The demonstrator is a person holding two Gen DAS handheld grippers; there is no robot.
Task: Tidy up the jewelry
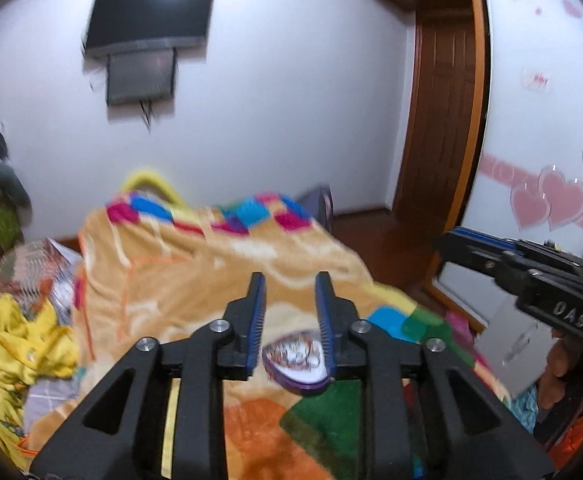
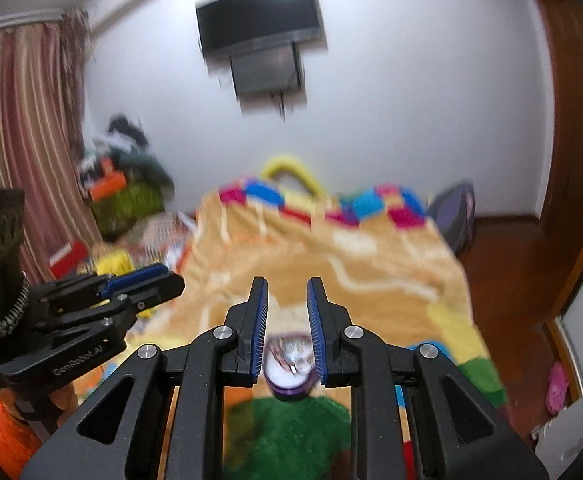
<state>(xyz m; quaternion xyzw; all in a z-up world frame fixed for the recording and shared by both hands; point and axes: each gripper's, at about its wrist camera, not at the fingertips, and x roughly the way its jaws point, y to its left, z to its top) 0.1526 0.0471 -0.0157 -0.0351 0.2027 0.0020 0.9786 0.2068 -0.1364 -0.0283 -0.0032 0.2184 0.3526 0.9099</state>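
A purple jewelry box with a clear lid and small jewelry inside lies on the patchwork blanket on the bed. It also shows in the right wrist view. My left gripper is open and empty, raised above the box, which shows low between the finger bases. My right gripper is open and empty, likewise held above the box. The left gripper appears from the side in the right wrist view; the right gripper appears at the right edge of the left wrist view.
A wall-mounted TV hangs on the white wall ahead. Yellow clothes and clutter lie left of the bed. A wooden door and wood floor are to the right. Striped curtains hang at far left.
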